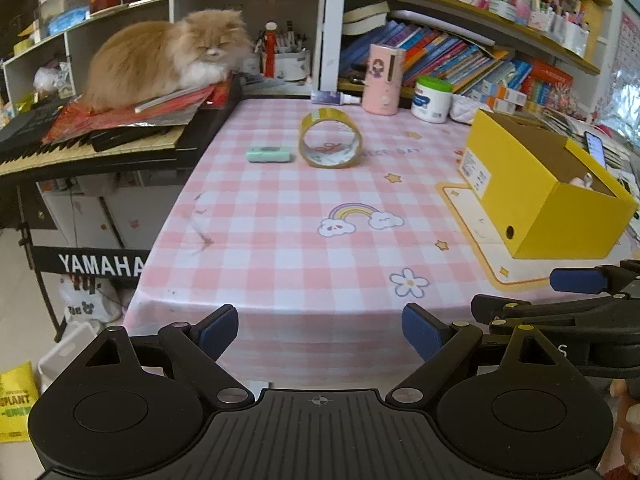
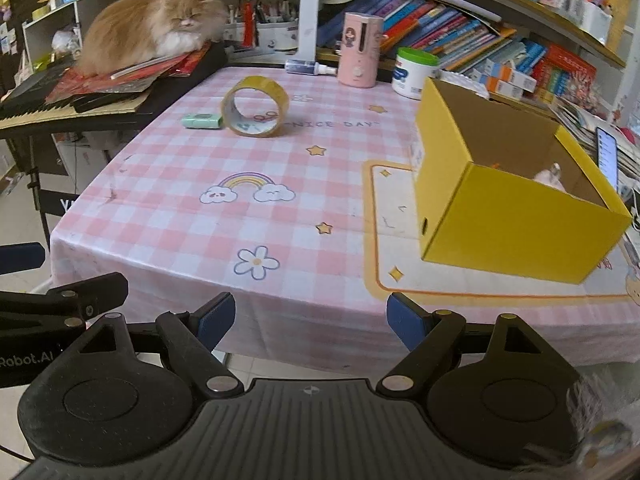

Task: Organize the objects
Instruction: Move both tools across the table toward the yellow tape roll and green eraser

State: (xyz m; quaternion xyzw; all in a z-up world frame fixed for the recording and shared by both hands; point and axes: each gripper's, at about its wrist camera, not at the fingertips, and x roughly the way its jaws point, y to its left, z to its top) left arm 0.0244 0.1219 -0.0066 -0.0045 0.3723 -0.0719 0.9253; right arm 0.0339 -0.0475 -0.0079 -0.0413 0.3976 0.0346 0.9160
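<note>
Both grippers, left [image 1: 320, 332] and right [image 2: 310, 326], hung empty and wide-jawed at frame bottom; upper-centre tape roll [image 1: 330, 138] best pinched across its rim, then carried to the yellow box [image 2: 516, 196].

Fluffy orange cat [image 1: 168, 60] lies on red papers [image 1: 132, 114] atop Yamaha keyboard [image 1: 92, 148], left of bench. Behind it, white cubby shelf [image 1: 248, 4] with pen holder [image 1: 286, 62]. Right, crowded bookshelves [image 1: 460, 56]. Phone [image 2: 607, 156] upright, screen lit.
</note>
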